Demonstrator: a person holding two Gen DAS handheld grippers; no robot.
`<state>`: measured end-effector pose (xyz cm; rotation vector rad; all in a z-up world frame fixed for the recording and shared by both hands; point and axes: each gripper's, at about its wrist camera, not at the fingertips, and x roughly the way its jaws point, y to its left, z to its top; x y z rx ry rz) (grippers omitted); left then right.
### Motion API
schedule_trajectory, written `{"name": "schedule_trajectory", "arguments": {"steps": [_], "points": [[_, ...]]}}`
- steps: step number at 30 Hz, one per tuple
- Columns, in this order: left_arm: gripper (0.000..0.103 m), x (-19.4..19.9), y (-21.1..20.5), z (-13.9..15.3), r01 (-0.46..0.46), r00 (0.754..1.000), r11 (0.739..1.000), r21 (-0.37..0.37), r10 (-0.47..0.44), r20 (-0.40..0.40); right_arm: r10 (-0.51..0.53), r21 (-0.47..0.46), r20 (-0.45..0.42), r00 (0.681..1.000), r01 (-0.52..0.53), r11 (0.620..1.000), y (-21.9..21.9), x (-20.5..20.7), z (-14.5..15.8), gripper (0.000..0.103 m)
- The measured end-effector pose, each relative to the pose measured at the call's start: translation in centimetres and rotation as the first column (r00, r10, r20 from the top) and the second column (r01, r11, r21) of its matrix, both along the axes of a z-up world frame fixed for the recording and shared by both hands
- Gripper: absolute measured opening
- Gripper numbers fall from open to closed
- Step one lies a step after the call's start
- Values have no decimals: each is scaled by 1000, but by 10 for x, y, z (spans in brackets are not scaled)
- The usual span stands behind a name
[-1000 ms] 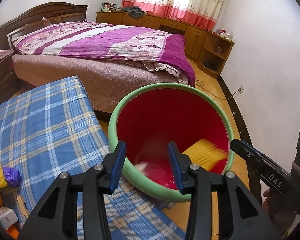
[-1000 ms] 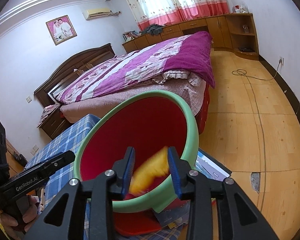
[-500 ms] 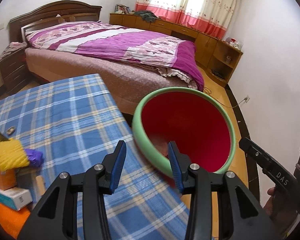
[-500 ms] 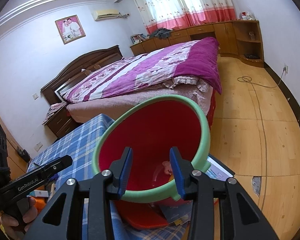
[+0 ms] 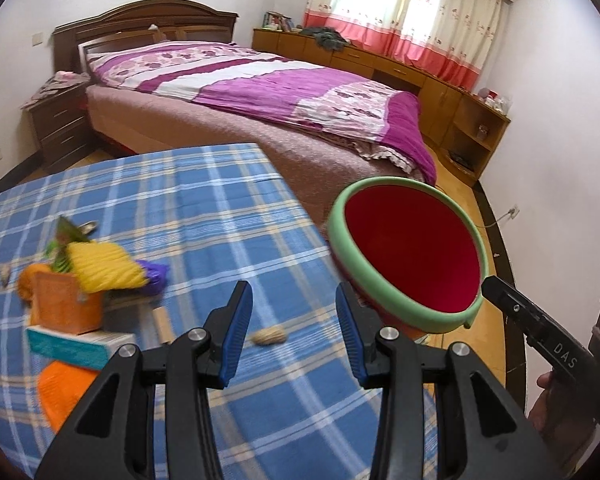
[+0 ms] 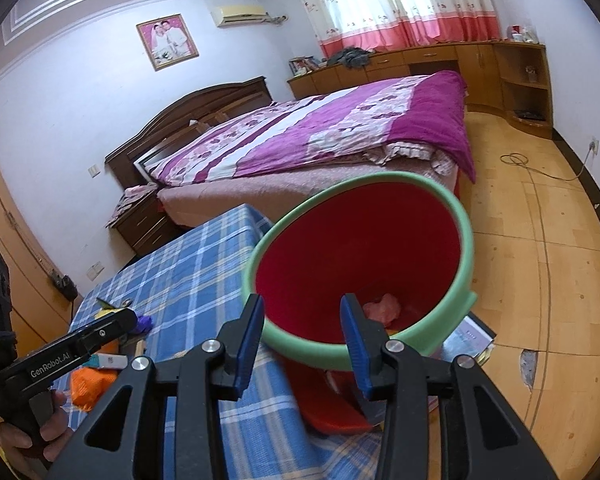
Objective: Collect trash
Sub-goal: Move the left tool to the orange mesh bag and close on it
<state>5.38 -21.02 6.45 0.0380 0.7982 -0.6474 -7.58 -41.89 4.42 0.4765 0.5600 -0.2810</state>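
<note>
A red trash bin with a green rim (image 5: 410, 304) stands beside the blue plaid table (image 5: 180, 208); it also shows in the right wrist view (image 6: 466, 256), with pink crumpled trash (image 6: 382, 308) at its bottom. My left gripper (image 5: 294, 332) is open and empty above the table, near a small tan scrap (image 5: 269, 336). My right gripper (image 6: 302, 340) is open and empty, just before the bin's near rim. A pile of clutter lies at the table's left: a yellow ribbed item (image 5: 102, 266), an orange box (image 5: 66, 306), a purple wrapper (image 5: 156, 274).
A teal-and-white box (image 5: 80, 346) and an orange cloth (image 5: 66, 390) lie at the table's near left. A bed with a purple cover (image 5: 260, 92) stands behind. Books or papers (image 6: 468, 334) lie on the wooden floor (image 6: 540, 280) under the bin.
The yellow item dropped from my right gripper into the bin. My left gripper swung left from the bin to over the table. My right gripper drew back a little.
</note>
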Motion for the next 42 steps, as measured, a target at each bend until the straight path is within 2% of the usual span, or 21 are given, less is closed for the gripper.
{"name": "schedule_trajectory", "arguments": {"steps": [12,20,26,35,42], "points": [[44,-2,57,-5,-114,993,993,29,114,0,74,14,-24,997,-73,997,33,9,-3,45],[44,-2,96,-13,-208,978,976,72,207,19,107,9,-31,994,-107,994,50,14,-2,45],[50,5,119,-22,-276,961,957,89,276,18,134,10,-47,990,-133,991,61,18,-2,45],[52,16,134,-45,-317,946,940,126,323,-29,168,-1,-67,984,-168,986,76,23,-3,45],[53,21,137,-62,-311,943,937,158,324,-69,185,-1,-84,979,-186,983,85,30,-6,45]]}}
